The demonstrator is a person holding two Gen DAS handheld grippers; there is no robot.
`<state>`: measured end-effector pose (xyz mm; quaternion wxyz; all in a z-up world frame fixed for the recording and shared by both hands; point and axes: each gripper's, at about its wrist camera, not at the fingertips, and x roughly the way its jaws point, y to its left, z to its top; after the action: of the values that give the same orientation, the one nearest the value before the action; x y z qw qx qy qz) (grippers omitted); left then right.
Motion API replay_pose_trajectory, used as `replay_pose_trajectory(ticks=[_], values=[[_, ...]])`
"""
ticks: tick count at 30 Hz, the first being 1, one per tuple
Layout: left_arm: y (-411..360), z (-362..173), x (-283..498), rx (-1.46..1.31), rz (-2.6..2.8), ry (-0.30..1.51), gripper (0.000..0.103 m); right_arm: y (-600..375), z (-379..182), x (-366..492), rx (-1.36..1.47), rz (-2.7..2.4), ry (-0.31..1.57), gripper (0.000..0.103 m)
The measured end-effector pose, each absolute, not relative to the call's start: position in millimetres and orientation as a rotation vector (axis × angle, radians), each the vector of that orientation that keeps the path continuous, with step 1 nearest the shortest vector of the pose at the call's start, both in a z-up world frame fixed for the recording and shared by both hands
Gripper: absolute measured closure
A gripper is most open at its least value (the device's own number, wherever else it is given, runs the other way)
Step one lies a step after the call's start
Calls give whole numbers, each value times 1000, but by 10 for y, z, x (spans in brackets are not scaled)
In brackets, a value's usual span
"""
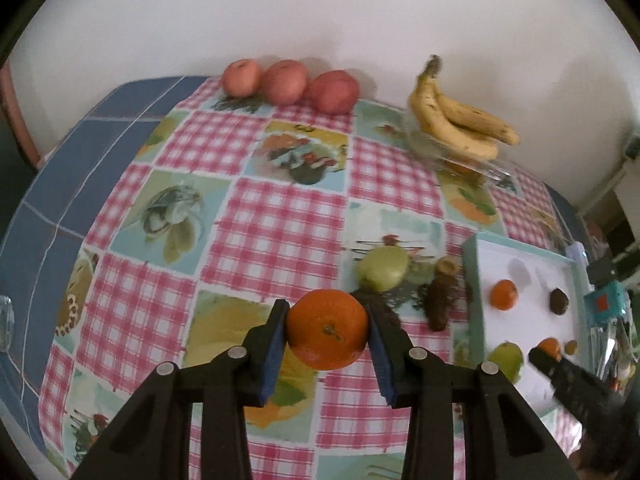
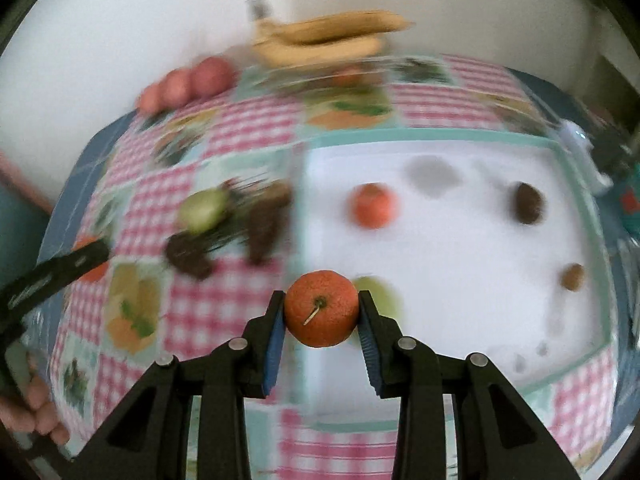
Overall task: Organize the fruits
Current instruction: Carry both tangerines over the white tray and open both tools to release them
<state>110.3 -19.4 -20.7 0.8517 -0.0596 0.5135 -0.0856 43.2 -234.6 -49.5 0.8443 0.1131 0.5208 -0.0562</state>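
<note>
- Left wrist view: the left gripper is squeezed shut on an orange, held up off the counter so it can be carried.
- This orange is round and bright, with a small green stem facing us.
- Right wrist view: the right gripper pinches a second orange over the near left edge of the white tray, likely to set it down there.
- Its skin is bumpy, with a thin stalk.
- The tray already holds a small orange fruit and a green fruit.

Right claw clamped on an orange above white tray
</note>
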Motion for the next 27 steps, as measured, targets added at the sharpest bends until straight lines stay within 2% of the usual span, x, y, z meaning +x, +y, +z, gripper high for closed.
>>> replay_pose_trajectory(ticks=[12,20,27], values=[[-1230,-182,692,23,-460,1095,62,-3664,-565,18,465,-457,1065,67],[-2025,-421,270,231,-617,1136,62,-3845,-534,-123,488,-492,1044,67],[-2228,-694,188,320,-606,1178,62,-3832,-555,-77,478,-475,1052,67]])
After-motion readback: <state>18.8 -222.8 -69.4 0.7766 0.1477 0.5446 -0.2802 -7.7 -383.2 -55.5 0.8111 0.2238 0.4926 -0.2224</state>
